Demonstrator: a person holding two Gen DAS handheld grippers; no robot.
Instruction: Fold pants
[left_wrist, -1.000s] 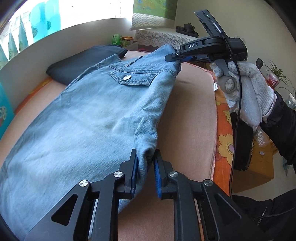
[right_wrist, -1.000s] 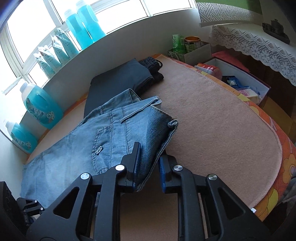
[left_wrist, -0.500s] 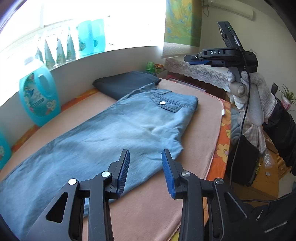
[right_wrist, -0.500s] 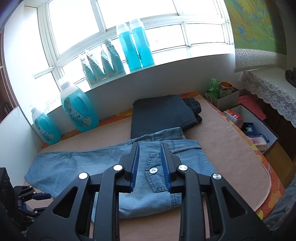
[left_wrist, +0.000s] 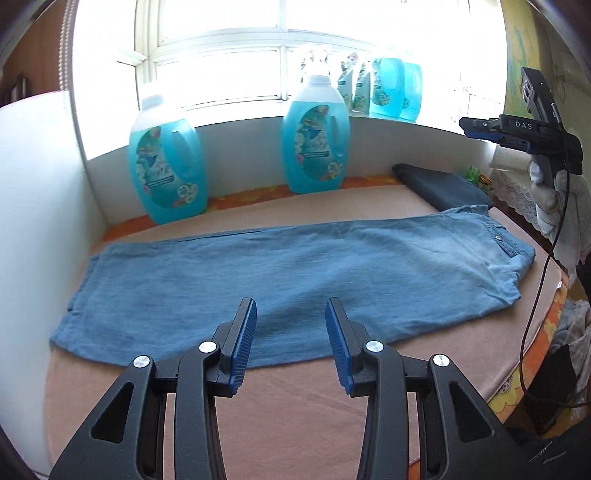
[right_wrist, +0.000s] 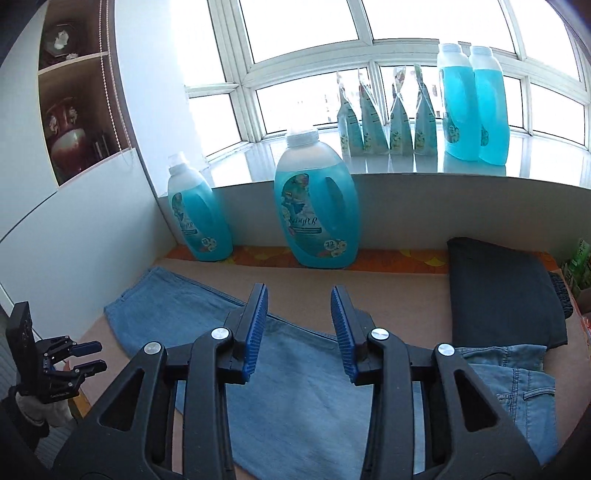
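Now the jeans (left_wrist: 295, 280) lie flat on the pad (left_wrist: 295, 398), folded once lengthwise, waist at the right, near the dark pants (right_wrist: 502, 291). Both grippers are off the cloth. The left gripper (left_wrist: 291, 343) has its fingers apart with nothing between them; the right gripper (right_wrist: 299, 332) has just been opening and is empty too. I judge the next step is a fold across, so each must take one end. The hem corners are hard to see.

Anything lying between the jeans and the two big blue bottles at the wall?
No. In the left wrist view only bare pink mat separates the jeans from the big blue bottles.
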